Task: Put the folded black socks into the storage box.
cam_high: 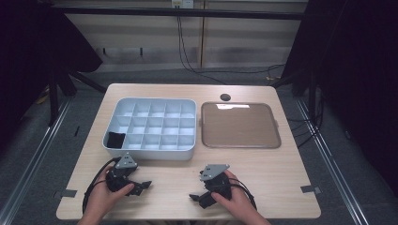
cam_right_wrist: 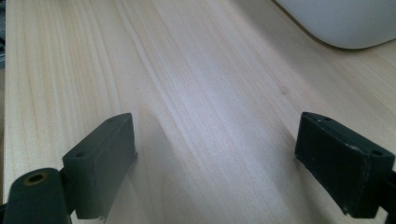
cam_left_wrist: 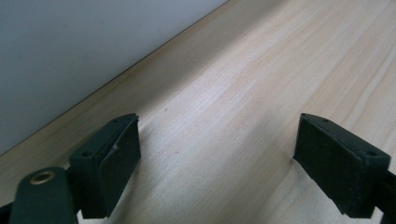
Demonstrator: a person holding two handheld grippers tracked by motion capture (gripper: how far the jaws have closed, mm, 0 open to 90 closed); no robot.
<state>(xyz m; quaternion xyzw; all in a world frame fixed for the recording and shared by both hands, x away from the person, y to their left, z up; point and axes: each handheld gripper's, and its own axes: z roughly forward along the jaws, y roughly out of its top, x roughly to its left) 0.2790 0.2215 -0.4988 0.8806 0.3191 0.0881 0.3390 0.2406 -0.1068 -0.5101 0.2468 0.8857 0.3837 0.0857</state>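
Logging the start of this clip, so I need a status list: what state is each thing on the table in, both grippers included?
Left gripper: open, jaws wide apart, empty, low over the table.
Right gripper: open, empty, low over the table.
Compartment box: uncovered, grid cells bare except one.
Black item: lying in the box's near-left cell.
Lid: off, lying flat to the right of the box.

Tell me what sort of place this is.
Most likely a lab or recording station, not a home. A bare wooden table stands between dark curtains, with metal rails on the floor and cables trailing behind it. On it lie only a white compartment box and a flat brown tray.
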